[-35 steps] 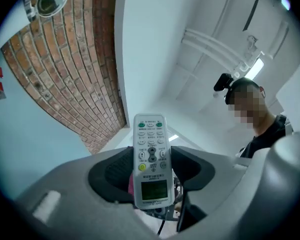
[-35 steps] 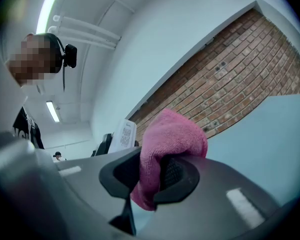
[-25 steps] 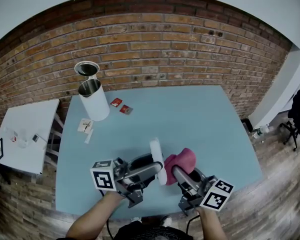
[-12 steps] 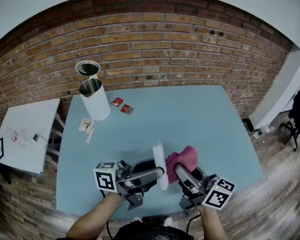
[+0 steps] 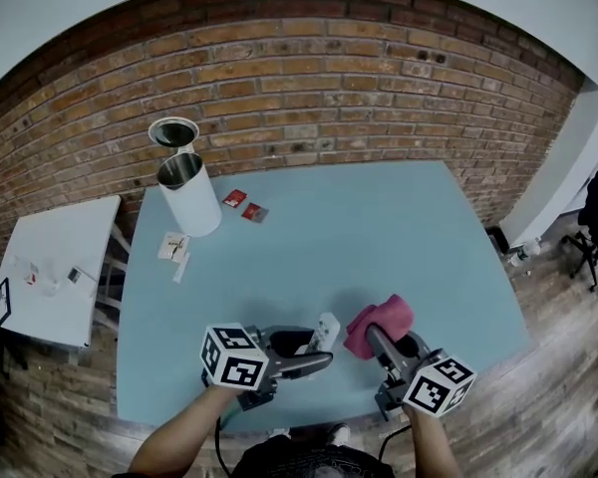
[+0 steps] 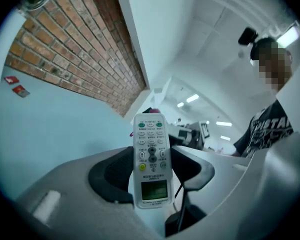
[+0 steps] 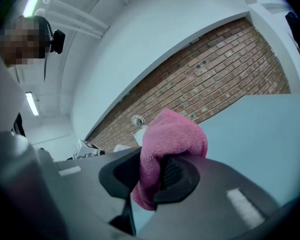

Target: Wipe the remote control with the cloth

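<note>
A white remote control (image 5: pixel 325 333) sits in my left gripper (image 5: pixel 317 351), which is shut on it low over the blue table (image 5: pixel 379 237). In the left gripper view the remote (image 6: pixel 150 154) stands between the dark pads (image 6: pixel 110 176) with its buttons and small screen facing the camera. A pink cloth (image 5: pixel 381 321) is bunched in my right gripper (image 5: pixel 382 337), which is shut on it. The right gripper view shows the cloth (image 7: pixel 172 134) folded over the pads (image 7: pixel 175 173) and sticking out past them. A small gap separates the remote and the cloth.
A white kettle (image 5: pixel 187 199) with its lid open stands at the table's back left. Two red packets (image 5: pixel 242 205) and white sachets (image 5: pixel 172 250) lie near it. A white side table (image 5: pixel 50 267) stands to the left. A brick wall (image 5: pixel 299 98) runs behind.
Both grippers have come down toward the table. The remote has tipped from upright against the cloth to low and slanted, and it now sits apart from the cloth.
</note>
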{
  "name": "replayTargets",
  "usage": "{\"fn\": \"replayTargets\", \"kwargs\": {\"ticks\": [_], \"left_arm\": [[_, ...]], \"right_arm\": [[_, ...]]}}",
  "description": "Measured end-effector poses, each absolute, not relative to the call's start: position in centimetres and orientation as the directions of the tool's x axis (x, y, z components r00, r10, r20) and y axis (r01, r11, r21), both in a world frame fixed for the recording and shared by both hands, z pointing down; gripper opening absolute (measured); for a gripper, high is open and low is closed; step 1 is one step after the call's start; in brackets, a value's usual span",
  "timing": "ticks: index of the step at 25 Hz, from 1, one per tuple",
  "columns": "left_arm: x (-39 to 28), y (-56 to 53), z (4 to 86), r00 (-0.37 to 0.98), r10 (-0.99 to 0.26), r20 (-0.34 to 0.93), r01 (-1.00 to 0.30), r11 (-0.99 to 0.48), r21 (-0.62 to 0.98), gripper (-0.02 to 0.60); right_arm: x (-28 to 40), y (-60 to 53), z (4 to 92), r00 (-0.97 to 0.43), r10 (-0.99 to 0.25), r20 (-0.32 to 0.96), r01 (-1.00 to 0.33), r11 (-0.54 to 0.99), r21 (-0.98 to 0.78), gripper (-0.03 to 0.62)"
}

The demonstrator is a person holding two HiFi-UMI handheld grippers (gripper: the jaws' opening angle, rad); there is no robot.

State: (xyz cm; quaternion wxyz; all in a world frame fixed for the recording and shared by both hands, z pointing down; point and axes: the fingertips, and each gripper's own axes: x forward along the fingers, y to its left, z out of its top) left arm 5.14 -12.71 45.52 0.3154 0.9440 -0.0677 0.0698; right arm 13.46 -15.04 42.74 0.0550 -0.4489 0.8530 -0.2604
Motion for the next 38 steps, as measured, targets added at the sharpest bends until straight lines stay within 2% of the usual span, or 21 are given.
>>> {"fn": "replayTargets", "kwargs": {"ticks": [3, 6, 11, 15, 17, 23, 32, 38], "left_arm": [[4.9, -11.4, 50.6, 0.903, -0.029, 0.429, -0.244, -0.855, 0.457, 0.237], [4.6, -10.3, 54.5, 0.806, 0.02, 0.592, -0.246, -0.898, 0.364, 0.238], [3.4, -9.1, 59.2, 0.647, 0.074, 0.759, -0.198, -0.945, 0.261, 0.238], [2.4, -9.0, 62.5, 0.536, 0.063, 0.842, -0.146, -0.975, 0.166, 0.241], [2.0, -8.9, 63.6, 0.5, 0.058, 0.864, -0.129, -0.982, 0.14, 0.242], [0.5, -8.8, 63.0, 0.513, -0.002, 0.859, -0.136, -0.988, 0.079, 0.253], [-3.7, -9.3, 63.3, 0.503, -0.115, 0.857, -0.227, -0.974, 0.002, 0.255], [-4.0, -8.9, 63.7, 0.521, -0.086, 0.849, -0.279, -0.957, 0.074, 0.249]], "right_arm": [[13.3, -14.4, 44.6, -0.587, -0.786, 0.192, -0.757, 0.45, -0.474, 0.063], [12.5, -13.7, 46.5, -0.596, -0.766, 0.24, -0.767, 0.455, -0.452, 0.063], [10.6, -12.5, 49.4, -0.614, -0.725, 0.312, -0.77, 0.465, -0.436, 0.063], [9.0, -11.6, 51.1, -0.63, -0.694, 0.348, -0.764, 0.475, -0.436, 0.064], [8.4, -11.3, 51.6, -0.637, -0.681, 0.361, -0.761, 0.478, -0.439, 0.063], [7.2, -10.9, 52.4, -0.651, -0.656, 0.381, -0.751, 0.485, -0.448, 0.064], [3.8, -11.7, 51.9, -0.693, -0.631, 0.349, -0.714, 0.53, -0.458, 0.063], [0.1, -11.1, 52.2, -0.75, -0.556, 0.358, -0.652, 0.534, -0.538, 0.064]]}}
